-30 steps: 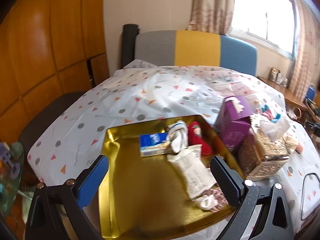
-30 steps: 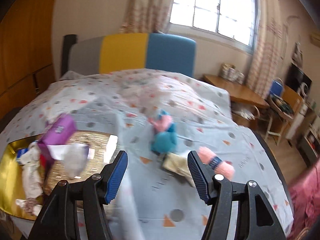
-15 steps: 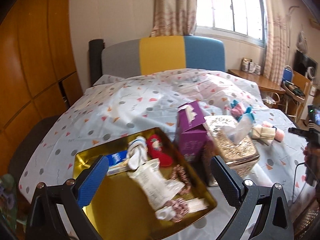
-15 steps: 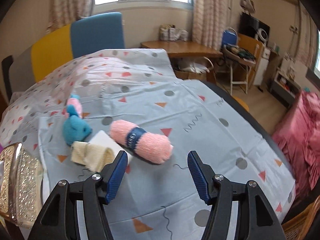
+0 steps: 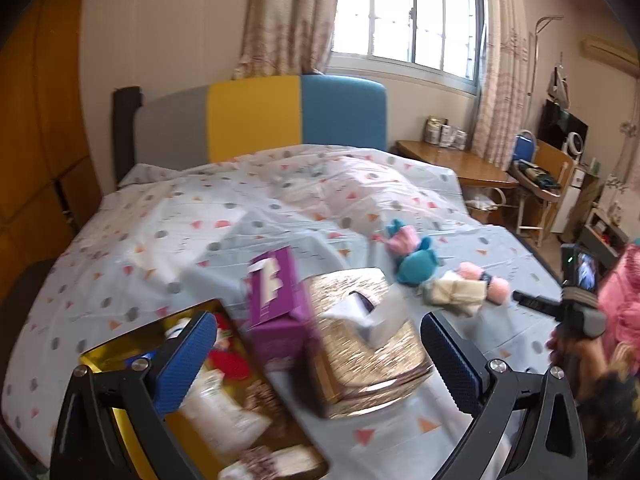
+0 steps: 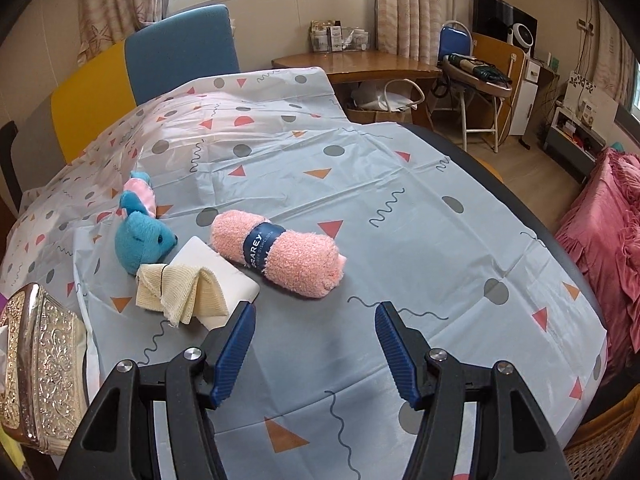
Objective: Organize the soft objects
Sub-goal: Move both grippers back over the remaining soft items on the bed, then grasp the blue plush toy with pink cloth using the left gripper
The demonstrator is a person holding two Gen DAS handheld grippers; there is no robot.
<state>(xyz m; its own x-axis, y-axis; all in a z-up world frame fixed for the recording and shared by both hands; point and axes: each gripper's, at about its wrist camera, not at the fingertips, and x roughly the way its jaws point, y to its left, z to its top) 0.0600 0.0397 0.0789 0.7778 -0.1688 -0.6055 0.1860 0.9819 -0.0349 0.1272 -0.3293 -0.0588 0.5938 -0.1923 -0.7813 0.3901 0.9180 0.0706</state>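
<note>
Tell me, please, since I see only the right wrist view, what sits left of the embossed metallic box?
Observer: A purple cardboard tissue box stands beside the embossed metallic box.
Operator: Is there any container further left?
Observer: Yes, a shiny gold metal tray holding packets and a red soft item.
Operator: And the left gripper?
Observer: The left gripper is open and empty, above the tray and boxes.

Home bedroom. Bed [image 6: 360, 184] under patterned sheet, padded headboard [image 5: 260, 116] in grey, yellow, blue. Curtained window [image 5: 408, 20]. Wooden corner desk [image 6: 360, 66], folding chair [image 6: 476, 92], television [image 6: 504, 20], small fan [image 6: 520, 36]. Wood-panelled wardrobe [image 5: 36, 140] along one wall.
</note>
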